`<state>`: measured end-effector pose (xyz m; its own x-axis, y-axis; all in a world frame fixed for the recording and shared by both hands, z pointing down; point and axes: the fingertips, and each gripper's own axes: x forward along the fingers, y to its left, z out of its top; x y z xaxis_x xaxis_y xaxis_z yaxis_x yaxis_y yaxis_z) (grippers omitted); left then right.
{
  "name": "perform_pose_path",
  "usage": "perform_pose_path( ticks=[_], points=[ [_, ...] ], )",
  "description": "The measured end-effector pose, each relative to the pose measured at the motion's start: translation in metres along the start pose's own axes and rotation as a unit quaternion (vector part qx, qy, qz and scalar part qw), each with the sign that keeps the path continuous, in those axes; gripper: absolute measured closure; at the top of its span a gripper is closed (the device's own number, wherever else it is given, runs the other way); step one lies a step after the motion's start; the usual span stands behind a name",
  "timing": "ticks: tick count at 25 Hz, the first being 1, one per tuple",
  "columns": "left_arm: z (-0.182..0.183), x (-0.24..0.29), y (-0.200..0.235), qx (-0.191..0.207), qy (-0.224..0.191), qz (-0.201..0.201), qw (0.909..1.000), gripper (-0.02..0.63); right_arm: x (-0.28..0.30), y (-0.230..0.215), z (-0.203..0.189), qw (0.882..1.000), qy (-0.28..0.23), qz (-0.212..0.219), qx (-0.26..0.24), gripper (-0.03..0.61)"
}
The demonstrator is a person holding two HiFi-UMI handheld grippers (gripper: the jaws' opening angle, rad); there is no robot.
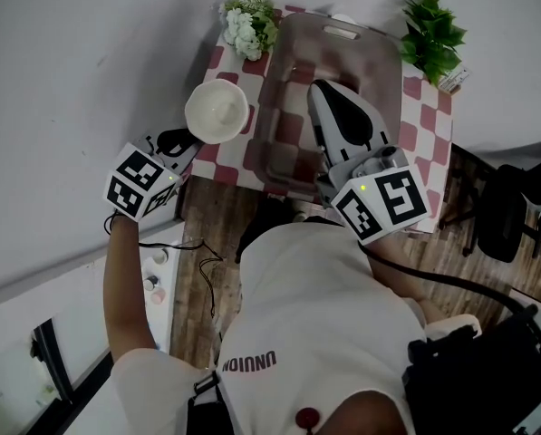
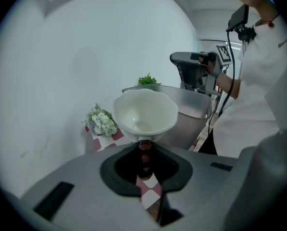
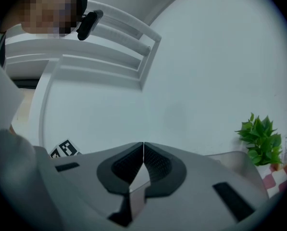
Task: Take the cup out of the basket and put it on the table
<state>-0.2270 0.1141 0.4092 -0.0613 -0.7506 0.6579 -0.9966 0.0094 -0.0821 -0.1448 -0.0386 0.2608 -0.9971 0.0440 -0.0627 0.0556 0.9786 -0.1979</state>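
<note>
In the head view a white cup [image 1: 217, 111] with a wavy rim hangs over the left edge of the checked table [image 1: 433, 125], outside the grey basket [image 1: 379, 62]. My left gripper [image 1: 190, 143] is shut on its near rim. The left gripper view shows the cup [image 2: 145, 114] upright and empty just beyond the jaws of that left gripper [image 2: 144, 147], with the basket [image 2: 191, 110] behind it. My right gripper [image 1: 319, 89] hovers over the basket's middle, shut with nothing in it. Seen in its own view, the right gripper [image 3: 143, 148] has its jaws touching and faces the white wall.
White flowers [image 1: 249, 21] stand at the table's far left corner and a green plant [image 1: 430, 30] at its far right. A white wall runs along the left side. A black chair [image 1: 506, 216] stands to the right of the table.
</note>
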Motion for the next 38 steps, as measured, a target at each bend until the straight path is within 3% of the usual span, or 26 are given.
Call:
perform_pose_path(
  ticks=[18, 38],
  points=[
    [-0.039, 0.038, -0.016, -0.049, 0.024, -0.033, 0.998, 0.568, 0.014, 0.002, -0.003, 1.0, 0.013, 0.009, -0.002, 0.56],
    [-0.082, 0.073, -0.015, -0.106, 0.06, -0.04, 0.9918, 0.568, 0.024, -0.002, -0.007, 1.0, 0.017, 0.012, 0.008, 0.56]
  ],
)
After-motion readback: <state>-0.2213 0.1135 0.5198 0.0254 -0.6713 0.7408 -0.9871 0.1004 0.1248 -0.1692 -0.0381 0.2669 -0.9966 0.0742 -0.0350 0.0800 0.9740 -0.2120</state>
